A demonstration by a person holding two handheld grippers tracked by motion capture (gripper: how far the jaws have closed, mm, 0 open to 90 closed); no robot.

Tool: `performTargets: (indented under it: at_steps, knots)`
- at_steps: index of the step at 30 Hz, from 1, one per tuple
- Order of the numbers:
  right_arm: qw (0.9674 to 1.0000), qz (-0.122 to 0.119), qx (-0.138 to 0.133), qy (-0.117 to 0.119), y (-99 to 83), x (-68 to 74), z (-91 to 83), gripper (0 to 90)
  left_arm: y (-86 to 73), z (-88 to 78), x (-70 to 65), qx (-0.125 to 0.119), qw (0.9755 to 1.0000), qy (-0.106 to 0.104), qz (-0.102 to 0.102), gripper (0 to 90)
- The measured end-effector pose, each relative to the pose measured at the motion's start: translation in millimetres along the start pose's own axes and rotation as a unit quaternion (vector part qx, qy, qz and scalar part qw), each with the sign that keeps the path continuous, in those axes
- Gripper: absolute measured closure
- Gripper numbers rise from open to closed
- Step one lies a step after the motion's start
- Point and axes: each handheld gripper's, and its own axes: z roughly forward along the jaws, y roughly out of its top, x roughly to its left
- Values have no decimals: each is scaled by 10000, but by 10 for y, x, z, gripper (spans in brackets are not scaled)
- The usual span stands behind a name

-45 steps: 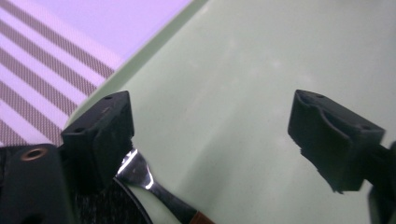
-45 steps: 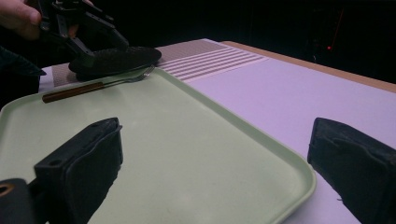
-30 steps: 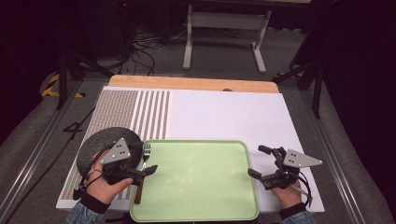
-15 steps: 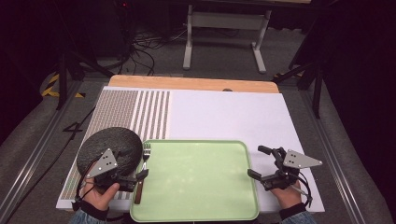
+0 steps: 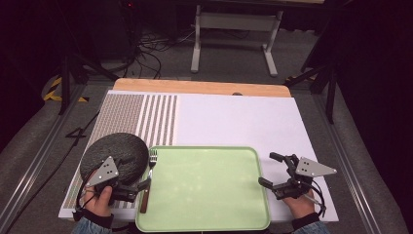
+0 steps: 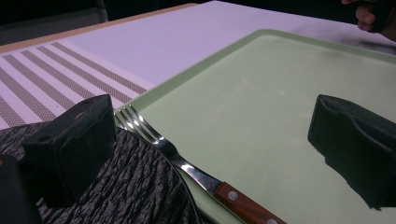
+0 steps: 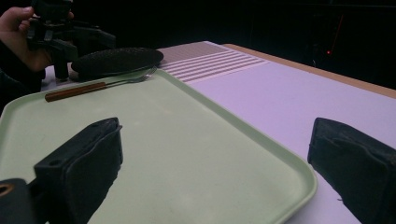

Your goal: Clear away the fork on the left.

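Note:
A light green tray point(image 5: 204, 187) lies empty at the near middle of the table. A fork point(image 5: 148, 181) with a wooden handle rests along its left rim, tines pointing away from me. A dark round textured plate point(image 5: 117, 152) sits just left of the fork. My left gripper point(image 5: 136, 191) is open beside the fork handle, at the plate's near edge. In the left gripper view the fork point(image 6: 187, 165) runs between the wide-apart jaws of the left gripper point(image 6: 210, 121). My right gripper point(image 5: 271, 170) is open at the tray's right rim, and the right gripper point(image 7: 217, 135) straddles the tray's corner point(image 7: 280, 172).
A white mat point(image 5: 234, 119) with a brown striped patch point(image 5: 146, 114) at its left covers the table. A wooden strip point(image 5: 199, 87) runs along the far edge. Beyond the table are a stand's legs point(image 5: 234, 44) and cables on the floor.
My left gripper has slid back toward me and slightly left, from over the plate's edge to beside the fork handle. The right gripper has stayed put.

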Motion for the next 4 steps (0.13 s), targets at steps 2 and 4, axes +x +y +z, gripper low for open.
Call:
performTargets:
  at_steps: [2, 4]
  knots:
    - [10000, 12, 5, -2, -2, 0, 0, 39, 5, 2, -4, -40, 10000, 22, -52, 22]
    - [10000, 4, 7, -5, -2, 0, -4, 39, 10, 4, 1, -87, 9999, 44, -88, 20]
